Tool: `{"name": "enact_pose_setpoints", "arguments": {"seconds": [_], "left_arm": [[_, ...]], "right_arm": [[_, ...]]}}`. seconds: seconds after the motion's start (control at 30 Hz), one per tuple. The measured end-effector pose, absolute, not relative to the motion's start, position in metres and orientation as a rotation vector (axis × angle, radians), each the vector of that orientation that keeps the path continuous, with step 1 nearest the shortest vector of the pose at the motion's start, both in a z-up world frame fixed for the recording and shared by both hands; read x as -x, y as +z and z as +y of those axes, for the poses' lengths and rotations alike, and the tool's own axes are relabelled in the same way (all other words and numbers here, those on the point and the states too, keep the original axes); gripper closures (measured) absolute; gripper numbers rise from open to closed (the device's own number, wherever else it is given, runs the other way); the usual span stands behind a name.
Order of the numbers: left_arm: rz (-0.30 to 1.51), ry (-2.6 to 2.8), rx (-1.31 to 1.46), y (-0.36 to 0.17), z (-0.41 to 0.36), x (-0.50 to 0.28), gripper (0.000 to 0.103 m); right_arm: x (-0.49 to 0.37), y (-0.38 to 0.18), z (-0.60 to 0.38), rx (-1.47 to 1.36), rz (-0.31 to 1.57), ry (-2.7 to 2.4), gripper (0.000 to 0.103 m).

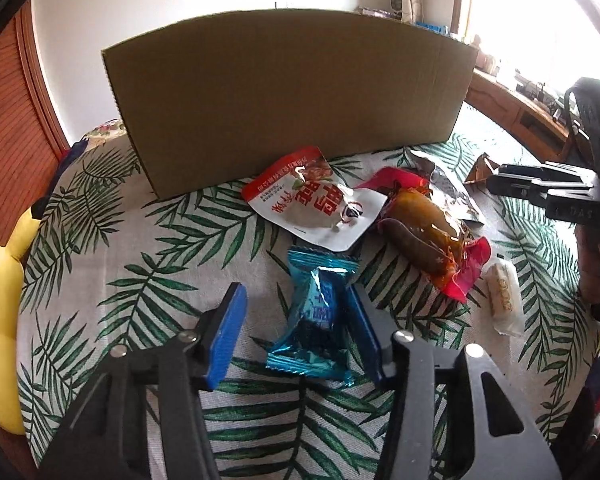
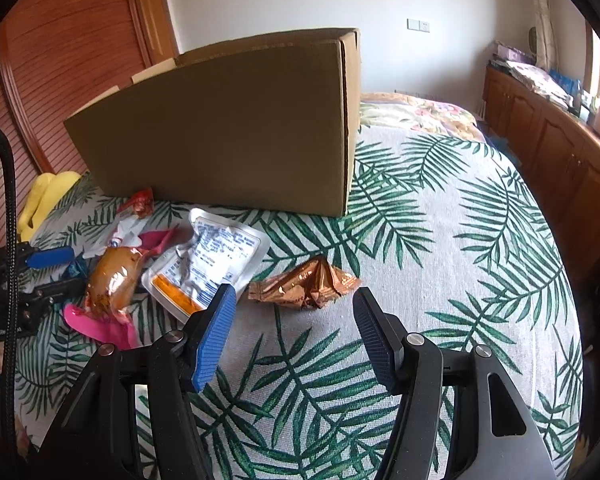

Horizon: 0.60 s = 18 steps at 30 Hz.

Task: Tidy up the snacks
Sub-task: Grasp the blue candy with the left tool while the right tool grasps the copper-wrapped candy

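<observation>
Downward-tilted, left gripper point(image 1: 296, 320) straddles blue packet point(image 1: 314, 320) — unclamped.

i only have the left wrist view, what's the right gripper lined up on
Observer: The right gripper faces a crumpled copper foil wrapper lying just ahead of its fingertips, jaws open, nothing between them.
Operator: anything next to that wrapper
Observer: A white pouch with printed text and an orange strip lies to the wrapper's left.
Operator: is the box end clear on that side
Observer: Yes, past the cardboard box only the leaf-print cloth shows.
</observation>
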<state>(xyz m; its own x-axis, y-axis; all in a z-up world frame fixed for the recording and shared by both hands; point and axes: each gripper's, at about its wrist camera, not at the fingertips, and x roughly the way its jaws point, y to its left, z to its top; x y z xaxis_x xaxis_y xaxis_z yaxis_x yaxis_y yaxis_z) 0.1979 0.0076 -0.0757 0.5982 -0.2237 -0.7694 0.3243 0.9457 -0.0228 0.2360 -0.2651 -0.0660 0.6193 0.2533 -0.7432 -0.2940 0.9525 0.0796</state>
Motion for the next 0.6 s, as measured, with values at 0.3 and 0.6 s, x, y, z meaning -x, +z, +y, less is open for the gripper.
{"name": "enact_pose_setpoints", "arguments": {"seconds": [0.3, 0.6], "left_arm": [[0.863, -0.328, -0.124, -0.074, 0.0074, -0.1983, 0.079], [0.86, -0.313, -0.136, -0.0742, 0.0062, -0.1975, 0.078]], "right_arm": [[-0.2397, -0.067, -0.2715, 0.008, 0.858, 0.328, 0.04], [-0.2433, -0.0664, -0.2649, 0.01, 0.884, 0.354, 0.047]]}}
